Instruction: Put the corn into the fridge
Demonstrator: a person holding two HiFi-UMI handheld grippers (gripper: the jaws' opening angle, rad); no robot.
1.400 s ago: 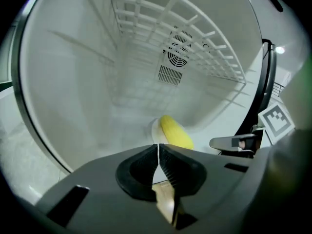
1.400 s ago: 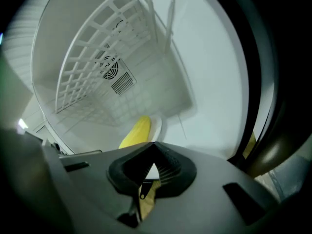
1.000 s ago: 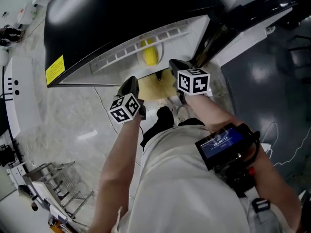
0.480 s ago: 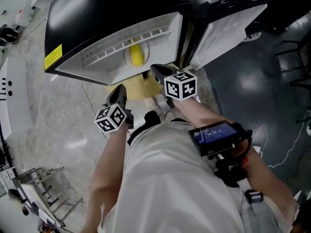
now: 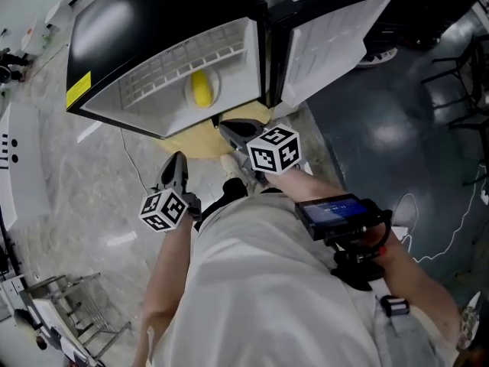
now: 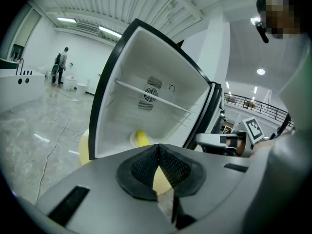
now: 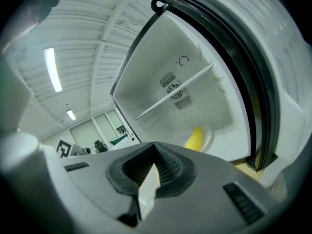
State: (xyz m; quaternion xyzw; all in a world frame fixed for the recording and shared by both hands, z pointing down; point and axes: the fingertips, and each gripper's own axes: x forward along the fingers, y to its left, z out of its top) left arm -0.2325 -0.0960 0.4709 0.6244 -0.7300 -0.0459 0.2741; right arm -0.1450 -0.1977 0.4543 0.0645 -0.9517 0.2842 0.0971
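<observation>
1. Here, at the far left of the head view, my left gripper (image 5: 175, 161) hangs over the pale floor (image 5: 69, 182), outside the fridge. In the left gripper view its fingers meet tip to tip and grip nothing.
2. Next to the right is the fridge (image 5: 145, 21), a black cabinet with a white inside, its front standing open towards me. A thin rail (image 6: 151, 97) crosses the white back wall.
3. The corn (image 5: 200, 90), a short yellow cob, lies on a small white plate (image 5: 216, 92) on the floor of the fridge compartment. No gripper touches it. Both gripper views show it deep inside, beyond the closed tips.
4. Further right, my right gripper (image 5: 226, 128) sits just in front of the fridge opening. In the right gripper view its fingers are also pressed together, with nothing between them.
5. At the far right, the white fridge door (image 5: 328, 40) is swung wide open.
6. My judgement: the main step looks done, since the corn rests inside the fridge and both grippers are empty and clear of it. If the job includes shutting up, only closing the door is left.
</observation>
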